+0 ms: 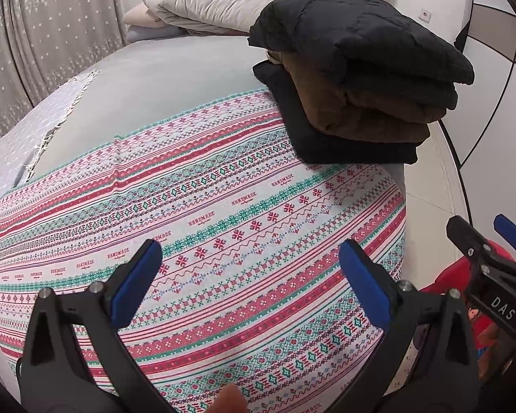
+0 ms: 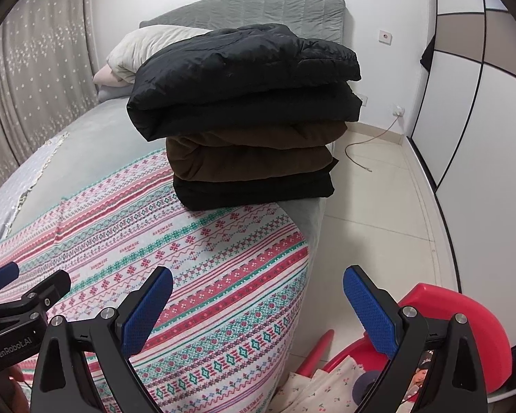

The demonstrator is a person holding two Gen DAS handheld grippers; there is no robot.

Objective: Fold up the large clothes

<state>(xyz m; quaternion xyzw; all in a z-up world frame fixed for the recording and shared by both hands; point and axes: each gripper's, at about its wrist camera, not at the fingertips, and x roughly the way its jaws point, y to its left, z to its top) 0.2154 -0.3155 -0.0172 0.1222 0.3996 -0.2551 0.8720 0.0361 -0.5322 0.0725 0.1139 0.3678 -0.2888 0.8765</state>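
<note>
A stack of folded clothes [image 1: 357, 82] [image 2: 251, 117] sits at the bed's right edge: a black puffy jacket on top, a brown garment under it, a black one at the bottom. It rests partly on a patterned red, green and white cloth [image 1: 206, 234] [image 2: 196, 275] spread flat over the bed. My left gripper [image 1: 251, 282] hovers open over this cloth, holding nothing. My right gripper [image 2: 258, 306] is open and empty above the bed's near right corner. The right gripper [image 1: 492, 241] shows at the right of the left wrist view, and the left gripper [image 2: 20, 285] at the left of the right wrist view.
Folded pillows and bedding [image 1: 203, 3] [image 2: 137, 51] lie at the grey headboard [image 2: 258, 10]. A red plastic chair [image 2: 454, 320] with floral fabric stands on the tiled floor [image 2: 378, 213] right of the bed. A cable [image 2: 364, 151] trails from a wall socket. Curtains [image 1: 34, 34] hang left.
</note>
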